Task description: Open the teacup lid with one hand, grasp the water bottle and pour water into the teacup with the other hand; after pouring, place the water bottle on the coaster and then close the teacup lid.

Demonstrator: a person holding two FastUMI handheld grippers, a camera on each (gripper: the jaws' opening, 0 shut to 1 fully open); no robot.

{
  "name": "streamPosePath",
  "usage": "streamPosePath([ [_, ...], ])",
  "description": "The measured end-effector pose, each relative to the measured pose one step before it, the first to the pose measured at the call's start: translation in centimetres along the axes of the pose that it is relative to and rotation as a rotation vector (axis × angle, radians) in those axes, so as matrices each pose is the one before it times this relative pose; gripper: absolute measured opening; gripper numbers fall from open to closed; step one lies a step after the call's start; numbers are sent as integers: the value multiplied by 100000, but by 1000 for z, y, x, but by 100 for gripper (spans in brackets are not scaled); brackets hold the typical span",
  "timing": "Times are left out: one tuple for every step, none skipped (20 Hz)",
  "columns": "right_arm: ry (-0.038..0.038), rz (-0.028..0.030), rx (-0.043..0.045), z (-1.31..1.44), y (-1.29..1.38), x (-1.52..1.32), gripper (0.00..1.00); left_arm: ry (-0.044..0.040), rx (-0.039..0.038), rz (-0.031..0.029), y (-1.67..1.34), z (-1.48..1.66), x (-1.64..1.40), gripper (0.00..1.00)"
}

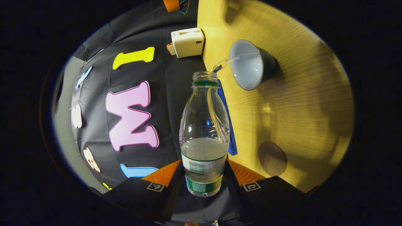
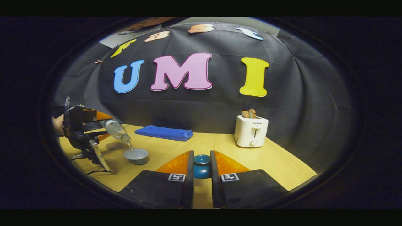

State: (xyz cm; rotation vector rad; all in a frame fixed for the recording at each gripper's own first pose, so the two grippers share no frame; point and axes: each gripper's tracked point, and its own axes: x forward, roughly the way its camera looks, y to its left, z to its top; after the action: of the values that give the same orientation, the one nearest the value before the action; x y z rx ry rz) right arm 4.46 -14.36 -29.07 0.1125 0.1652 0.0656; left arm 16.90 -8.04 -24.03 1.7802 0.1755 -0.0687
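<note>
My left gripper is shut on a clear water bottle, tilted with its open mouth toward the grey teacup. A thin stream of water runs from the mouth into the cup. The bottle is roughly half full. The round brown coaster lies on the table near the cup. In the right gripper view, my right gripper is shut on the teal teacup lid, held above the table. Far left there, a hand holds the left gripper with the bottle over the teacup, the coaster behind it.
A folded blue cloth lies at the back of the wooden table. A white toaster with bread in it stands at the back right. A cable trails on the table below the left gripper.
</note>
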Motion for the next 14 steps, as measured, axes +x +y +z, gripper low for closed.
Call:
streamPosePath([
  [44, -499, 657, 57, 7, 11, 22, 86, 691, 10, 128, 18, -92, 75],
  [-302, -324, 412, 112, 28, -41, 22, -80, 676, 300, 111, 31, 61, 75],
  [-302, -376, 84, 71, -5, -26, 27, -95, 692, 280, 132, -88, 56, 75],
  [-202, -216, 89, 64, -2, -65, 27, -165, 536, 161, -45, 57, 134, 75],
  [-19, -193, 28, 54, -80, 32, 27, -160, 428, 103, 71, -72, 86, 75],
  [-92, -113, -54, 40, -28, -38, 27, -156, 434, 7, -2, -114, 104, 75],
  [-155, -335, -165, 107, -114, -40, 27, -126, 467, 59, 98, -1, -64, 75],
  [-281, -181, -104, 168, -128, -20, 22, -174, 496, 118, 17, 47, 128, 75],
  [-69, -381, -78, 76, -44, 8, 22, -8, 585, 99, 19, -49, 17, 75],
  [-158, -37, 69, 23, -26, -26, 22, -97, 405, 239, 46, 18, 86, 75],
  [83, -310, -94, 41, -15, 32, 22, -241, 342, 417, 123, -37, 44, 75],
  [-124, 251, -44, 25, -8, -5, 22, -381, 793, 787, 55, 54, 72, 75],
  [-56, -71, -223, -22, 96, -19, 27, -302, 1139, 782, 79, -65, 53, 74],
  [59, 159, -50, 20, 21, -42, 22, -290, 1082, 487, 1, 53, 141, 75],
])
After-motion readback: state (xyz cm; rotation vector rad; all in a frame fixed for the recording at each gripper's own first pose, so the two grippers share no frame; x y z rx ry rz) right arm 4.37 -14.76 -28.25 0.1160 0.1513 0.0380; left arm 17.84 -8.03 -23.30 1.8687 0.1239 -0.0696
